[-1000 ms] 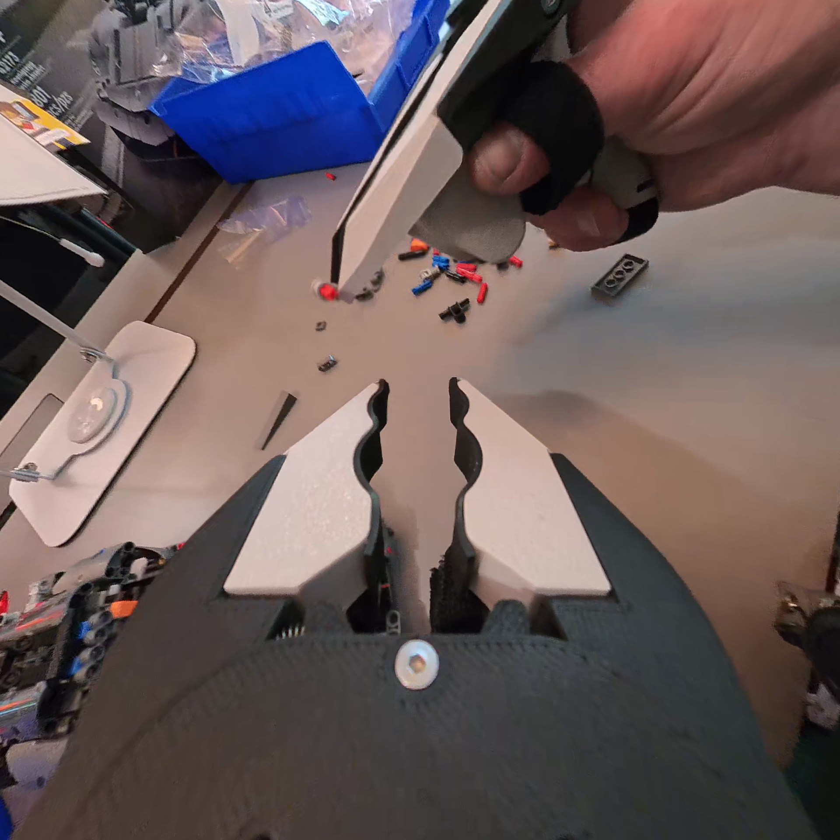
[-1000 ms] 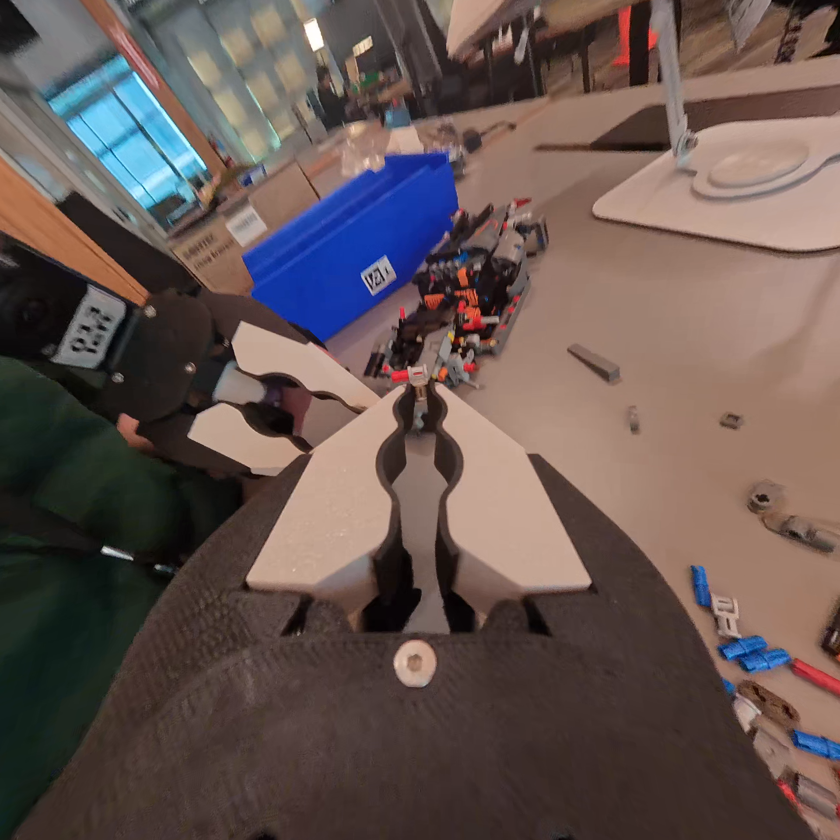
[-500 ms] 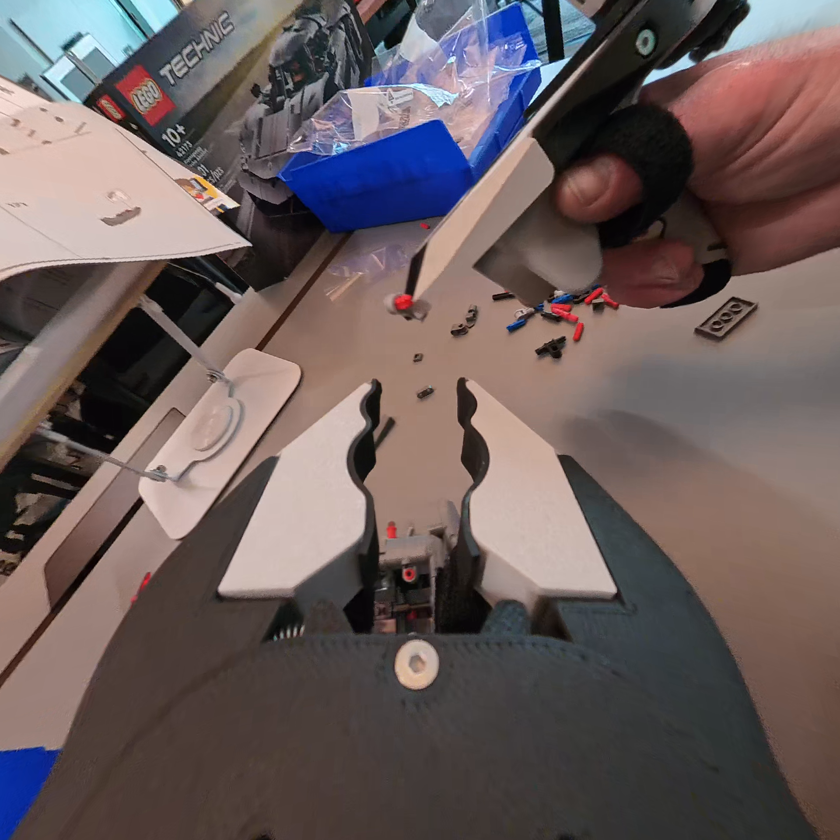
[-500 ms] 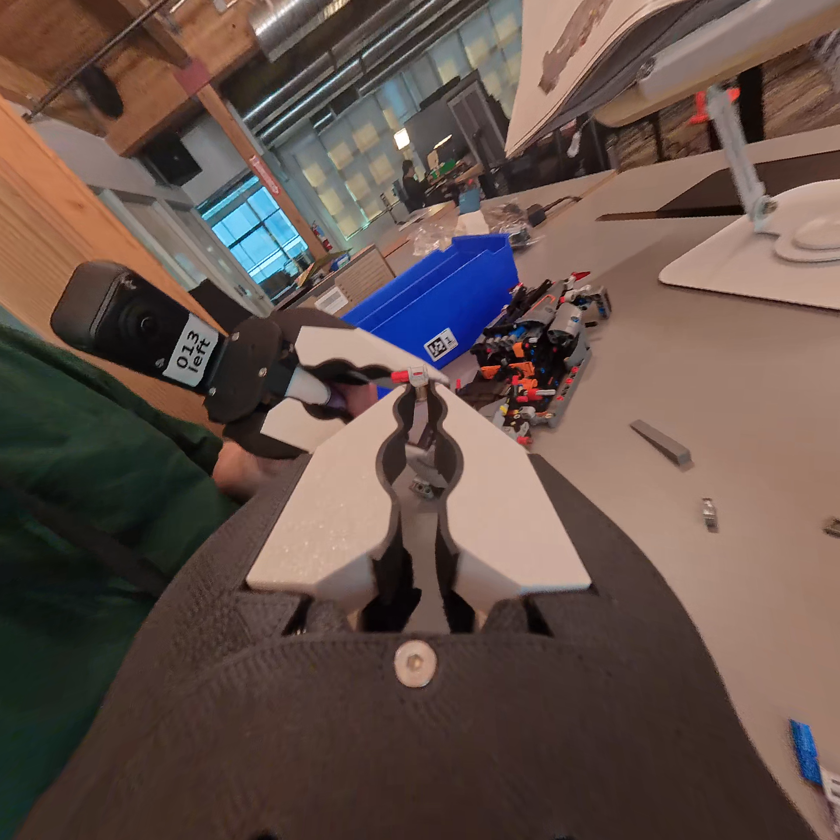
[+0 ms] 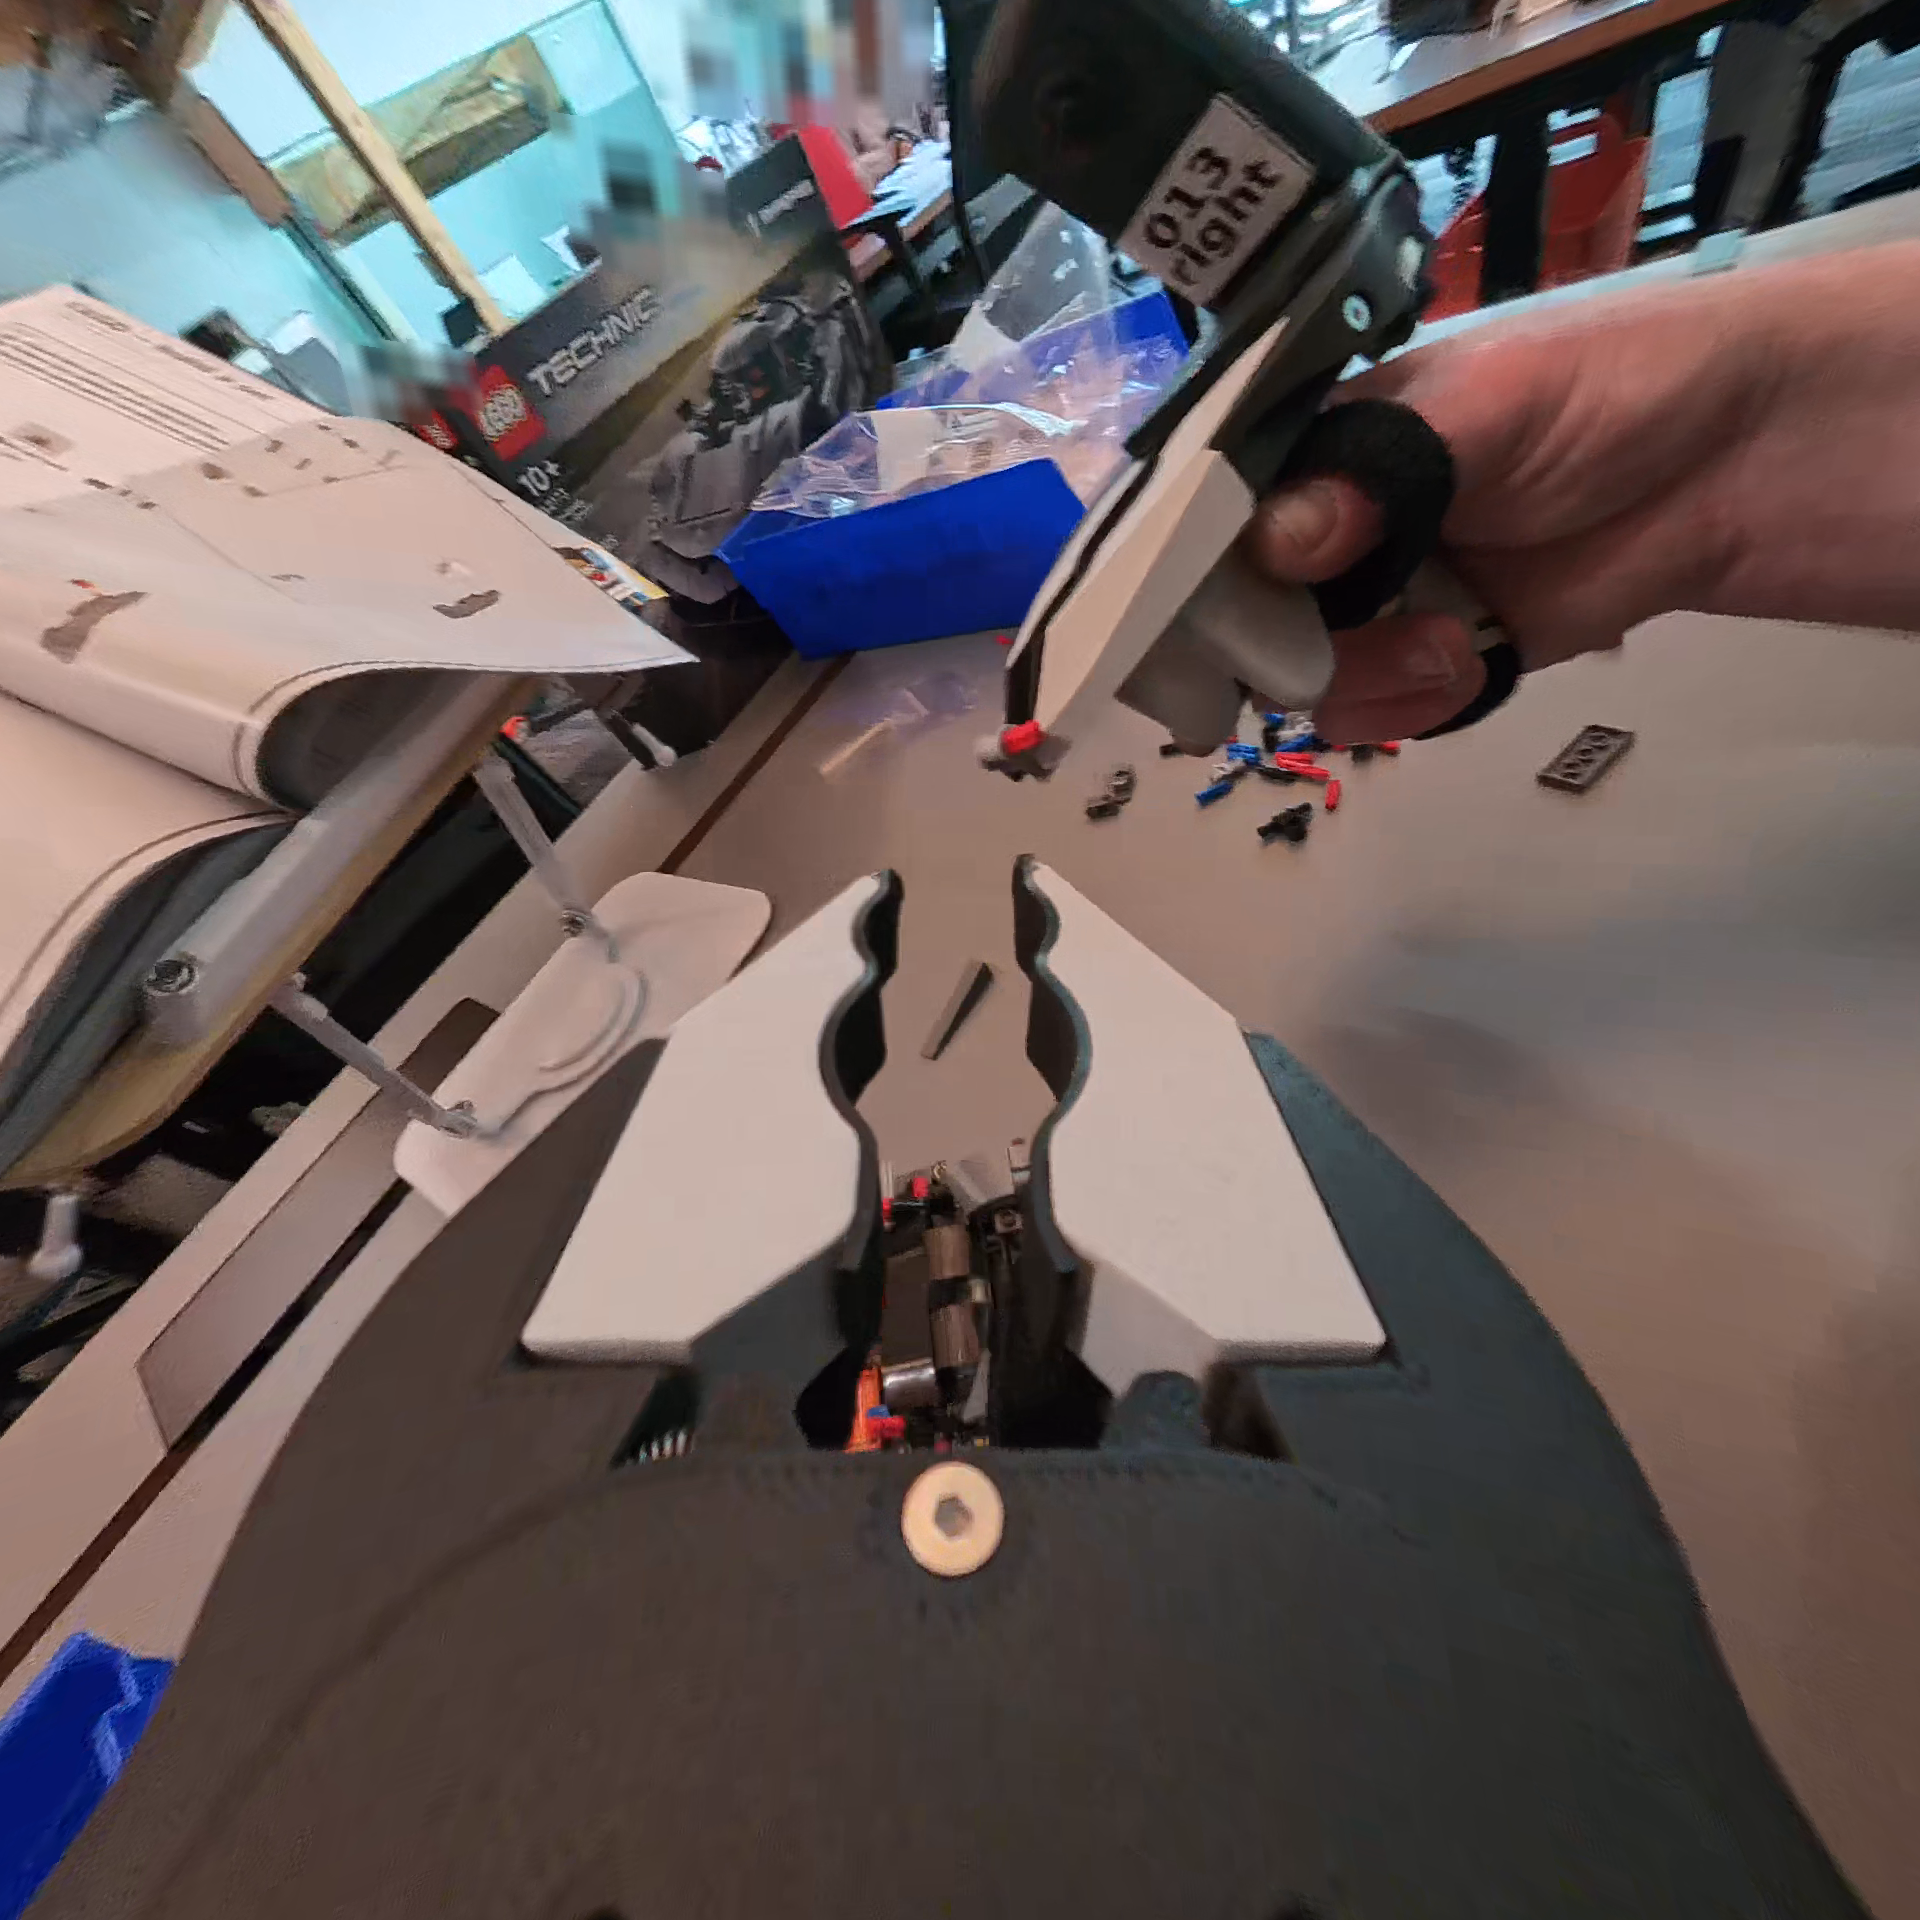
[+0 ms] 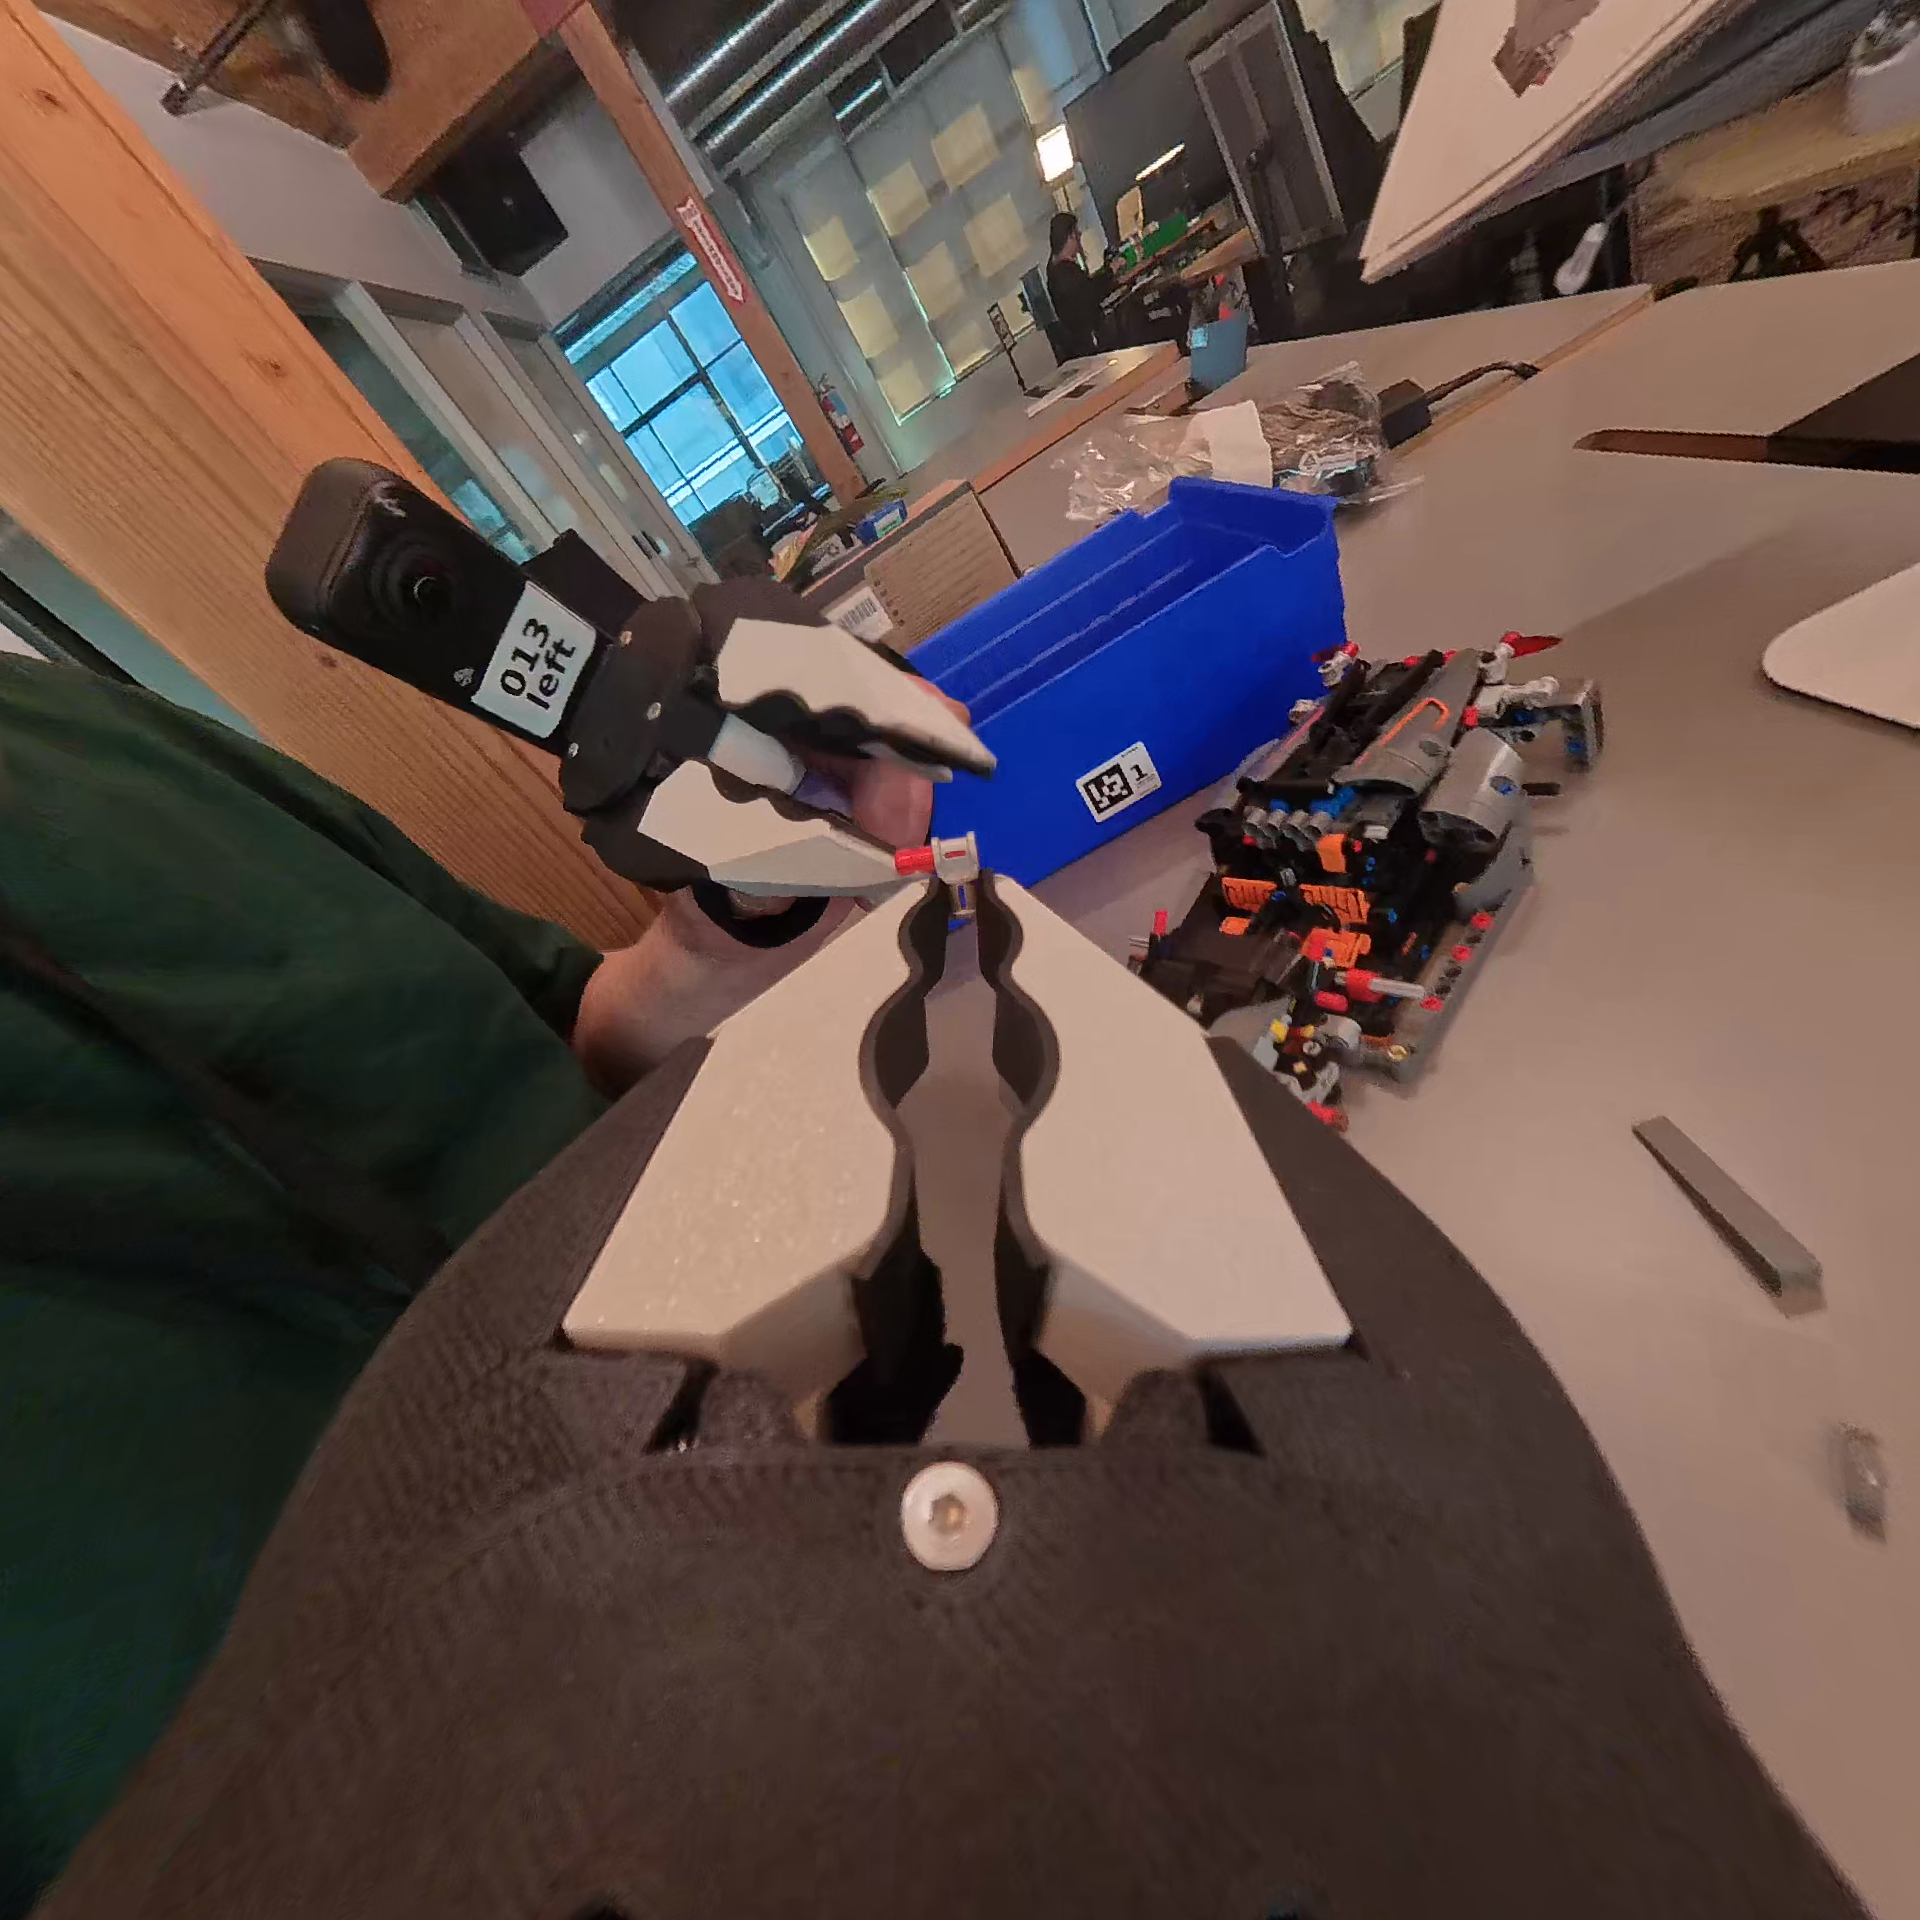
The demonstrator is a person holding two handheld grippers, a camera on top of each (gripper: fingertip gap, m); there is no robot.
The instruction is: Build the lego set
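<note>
My right gripper (image 6: 961, 899) is shut on a small grey lego piece with a red pin (image 6: 948, 860) and holds it in the air; it also shows in the left wrist view (image 5: 1020, 740). My left gripper (image 5: 956, 883) is open and empty. In the right wrist view it (image 6: 883, 800) hangs just left of the held piece, tips close to it. The partly built black, grey and orange lego model (image 6: 1382, 831) lies on the table; part of it shows low between my left fingers (image 5: 935, 1278). Loose small pieces (image 5: 1273, 758) lie beyond.
A blue bin (image 6: 1132, 707) stands behind the model; another with plastic bags (image 5: 914, 551) is at the back. An instruction booklet (image 5: 260, 540) rests on a stand with a white base (image 5: 582, 1018). A grey slat (image 6: 1725, 1205) and a dark plate (image 5: 1584, 758) lie on the table. From either gripper's tips it is about 25 cm to the dark plate (image 5: 1584, 758).
Both grippers have risen from the table and tilted up. The right one lifted the small piece toward the left gripper. The left gripper moved over the model and stays open.
</note>
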